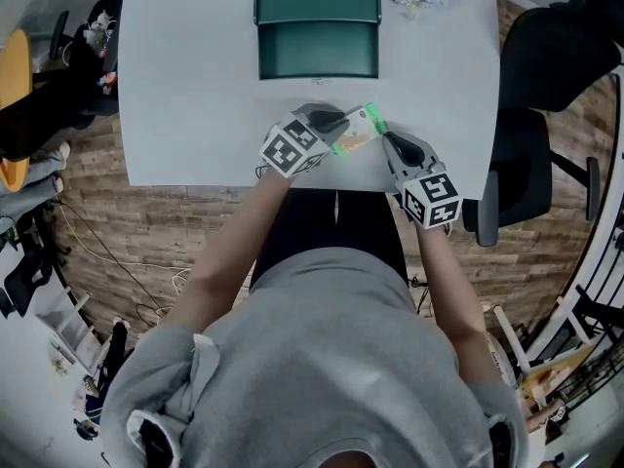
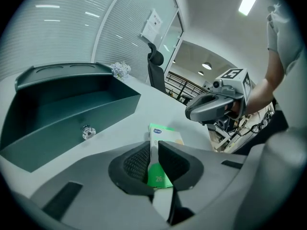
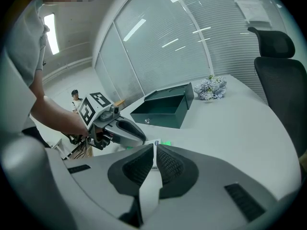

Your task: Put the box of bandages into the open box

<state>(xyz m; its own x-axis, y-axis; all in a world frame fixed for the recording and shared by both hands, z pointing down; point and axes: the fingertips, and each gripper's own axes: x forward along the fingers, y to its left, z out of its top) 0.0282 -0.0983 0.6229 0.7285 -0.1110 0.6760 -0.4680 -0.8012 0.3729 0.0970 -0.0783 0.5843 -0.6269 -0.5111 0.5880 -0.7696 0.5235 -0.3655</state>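
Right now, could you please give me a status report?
Left gripper shut on bandage box. Right gripper shut beside it. Open green box ahead, path unobstructed.

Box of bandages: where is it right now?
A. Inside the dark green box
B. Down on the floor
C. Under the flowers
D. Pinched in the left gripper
D: the left gripper view shows the left gripper closed on the box of bandages, and the open dark green box stands apart from it on the table.
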